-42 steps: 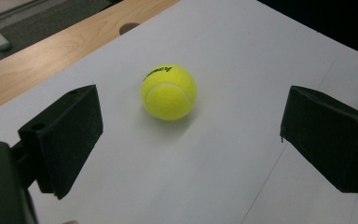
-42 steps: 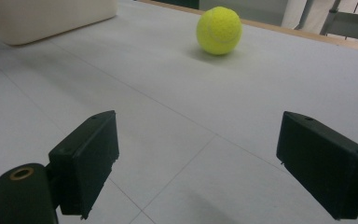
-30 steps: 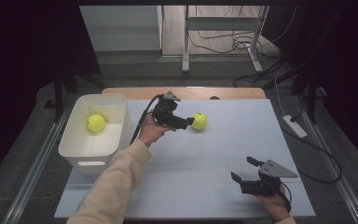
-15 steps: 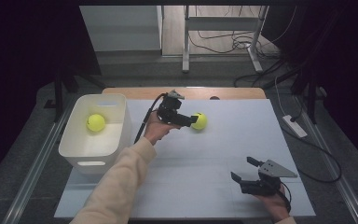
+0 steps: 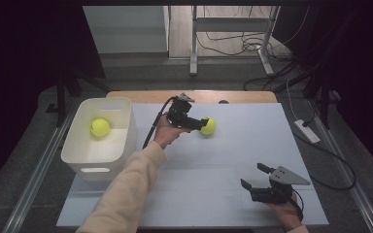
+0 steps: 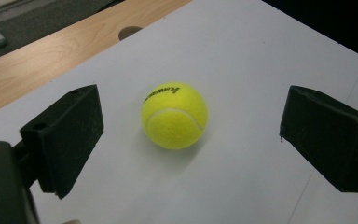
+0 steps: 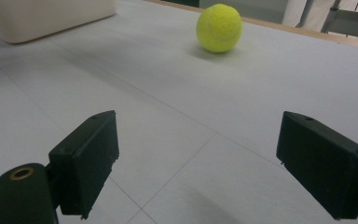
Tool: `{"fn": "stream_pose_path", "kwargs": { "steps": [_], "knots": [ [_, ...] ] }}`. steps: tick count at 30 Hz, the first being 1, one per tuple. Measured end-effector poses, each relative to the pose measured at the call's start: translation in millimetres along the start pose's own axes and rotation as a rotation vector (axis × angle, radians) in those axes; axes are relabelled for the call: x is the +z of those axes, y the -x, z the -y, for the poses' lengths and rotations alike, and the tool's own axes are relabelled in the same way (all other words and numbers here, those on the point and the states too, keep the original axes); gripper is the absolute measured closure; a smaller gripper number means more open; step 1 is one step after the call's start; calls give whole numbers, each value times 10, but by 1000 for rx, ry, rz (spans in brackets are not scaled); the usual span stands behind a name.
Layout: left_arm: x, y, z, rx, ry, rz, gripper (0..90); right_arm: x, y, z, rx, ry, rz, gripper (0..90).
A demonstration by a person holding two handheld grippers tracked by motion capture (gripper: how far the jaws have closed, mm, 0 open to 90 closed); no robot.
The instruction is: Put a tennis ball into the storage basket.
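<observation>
Left claw (image 6: 191, 135) spread wide | tennis ball (image 6: 174, 115) between jaws, untouched

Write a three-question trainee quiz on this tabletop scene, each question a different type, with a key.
1. True or false: the left gripper is shut on the yellow felt tennis ball on the table.
2. Multiple choice: the second yellow tennis ball lies (A) inside the white plastic bin, (B) beside the right gripper, (C) on the floor.
3. Fill in: the right gripper's jaws are ____.

Key
1. False: its jaws stand open, with gaps either side of the ball.
2. A.
3. Open, holding nothing.
</observation>
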State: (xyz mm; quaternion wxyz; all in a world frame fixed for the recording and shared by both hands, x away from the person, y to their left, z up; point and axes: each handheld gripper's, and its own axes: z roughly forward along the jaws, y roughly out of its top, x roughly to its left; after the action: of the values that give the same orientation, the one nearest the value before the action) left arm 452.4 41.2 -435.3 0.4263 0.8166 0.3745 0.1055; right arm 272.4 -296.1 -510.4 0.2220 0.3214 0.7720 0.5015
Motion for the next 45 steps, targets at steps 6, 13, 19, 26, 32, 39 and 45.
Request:
{"fn": "stream_pose_path", "kwargs": {
  "steps": [6, 13, 19, 26, 32, 39, 45],
  "knots": [
    [73, -52, -4, -13, -8, -12, 64, 1, 5, 2, -1, -1, 2, 130],
    [179, -61, 12, -10, -30, -15, 62, -4, -1, 3, -1, 0, 0, 130],
    [285, -51, 18, -14, -46, -13, 58, 0, 6, 4, -4, 0, 1, 130],
    [378, -37, 12, -12, -63, -11, 54, -4, 8, 5, 1, 2, 1, 130],
    [441, -38, 13, -14, -69, -13, 54, -4, 11, 6, 0, 2, 0, 130],
    [510, -55, 28, -24, -74, -11, 55, -2, 12, 7, 2, 2, 0, 130],
    [563, -52, 38, -16, -82, -12, 55, -5, 10, 7, 3, 4, -3, 130]
  ]
}}
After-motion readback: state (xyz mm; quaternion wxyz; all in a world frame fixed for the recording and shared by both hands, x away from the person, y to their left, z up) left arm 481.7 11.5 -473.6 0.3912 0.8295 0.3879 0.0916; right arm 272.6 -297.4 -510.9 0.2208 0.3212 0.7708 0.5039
